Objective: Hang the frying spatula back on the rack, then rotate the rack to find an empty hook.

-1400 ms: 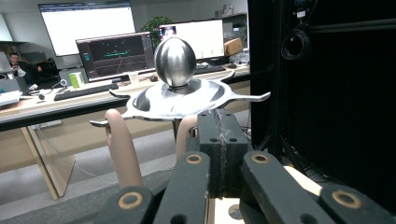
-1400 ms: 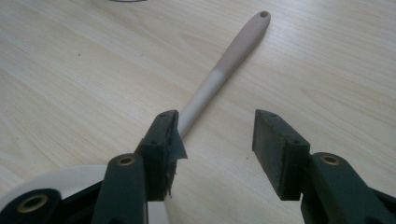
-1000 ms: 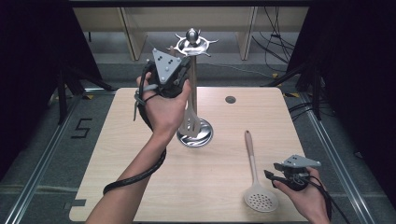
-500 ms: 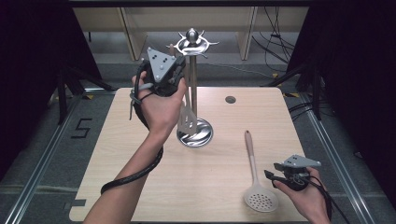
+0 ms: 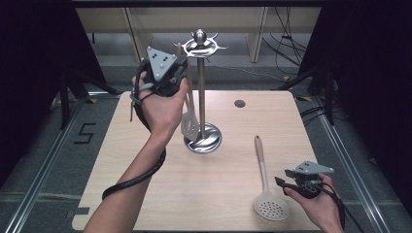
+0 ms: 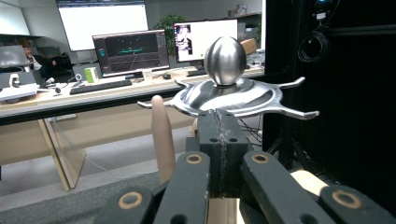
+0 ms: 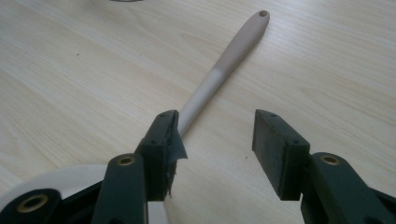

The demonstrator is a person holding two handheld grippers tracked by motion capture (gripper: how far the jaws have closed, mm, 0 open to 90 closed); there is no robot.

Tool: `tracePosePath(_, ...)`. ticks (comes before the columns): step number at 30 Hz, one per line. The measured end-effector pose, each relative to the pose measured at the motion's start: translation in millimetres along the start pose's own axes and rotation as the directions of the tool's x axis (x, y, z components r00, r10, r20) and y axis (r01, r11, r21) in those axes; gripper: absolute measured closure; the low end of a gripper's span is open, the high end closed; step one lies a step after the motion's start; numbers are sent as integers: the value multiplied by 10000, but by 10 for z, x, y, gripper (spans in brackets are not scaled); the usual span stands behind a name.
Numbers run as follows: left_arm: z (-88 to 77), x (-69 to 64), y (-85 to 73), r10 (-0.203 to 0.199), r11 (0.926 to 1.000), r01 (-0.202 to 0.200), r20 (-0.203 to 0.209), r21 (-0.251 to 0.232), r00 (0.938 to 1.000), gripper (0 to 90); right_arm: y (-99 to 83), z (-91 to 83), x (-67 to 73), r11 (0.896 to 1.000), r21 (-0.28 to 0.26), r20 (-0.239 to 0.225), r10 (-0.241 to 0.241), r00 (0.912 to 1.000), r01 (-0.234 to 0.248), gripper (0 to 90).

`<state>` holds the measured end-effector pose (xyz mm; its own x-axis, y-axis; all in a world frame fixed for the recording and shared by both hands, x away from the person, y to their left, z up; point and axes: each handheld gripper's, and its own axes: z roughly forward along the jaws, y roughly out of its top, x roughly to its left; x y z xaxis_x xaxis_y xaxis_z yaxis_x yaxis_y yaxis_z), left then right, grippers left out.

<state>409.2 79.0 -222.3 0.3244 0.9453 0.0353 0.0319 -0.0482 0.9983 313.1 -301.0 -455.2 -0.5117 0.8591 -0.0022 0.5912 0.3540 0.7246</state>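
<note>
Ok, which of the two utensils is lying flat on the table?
The round skimmer with the pale handle, near the right tool. The slotted spatula instead hangs upright beside the metal stand, at the left tool.

L gripper [image 5: 182, 73] raised, shut; R gripper [image 5: 281, 183] low, open.

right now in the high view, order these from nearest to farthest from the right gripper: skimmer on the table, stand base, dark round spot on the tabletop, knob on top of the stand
1. Skimmer, just left of the right gripper, lying flat.
2. Stand base, mid-table, up and left.
3. Dark round spot, near the table's far edge.
4. Knob, atop the stand, farthest.
</note>
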Motion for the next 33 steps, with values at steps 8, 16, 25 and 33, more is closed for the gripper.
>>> tracePosePath(8, 57, 91, 5, -69, 10000, 70, -77, 66, 9999, 897, -26, 7, -20, 9999, -91, -57, -48, 10000, 47, 511)
tracePosePath(16, 80, 143, 2, -52, 9999, 53, -53, 113, 10000, 897, -45, -2, -85, 9998, -84, 60, -164, 9998, 165, 511)
tracePosePath(25, 92, 167, 21, 75, 9997, -76, 25, 234, 10000, 897, -41, -12, -29, 9999, -45, -35, 123, 9999, -123, 511)
tracePosePath(33, 35, 167, 29, 141, 9999, -141, 87, 10, 9999, 895, -31, -30, -16, 9991, 101, -54, 423, 9991, -423, 511)
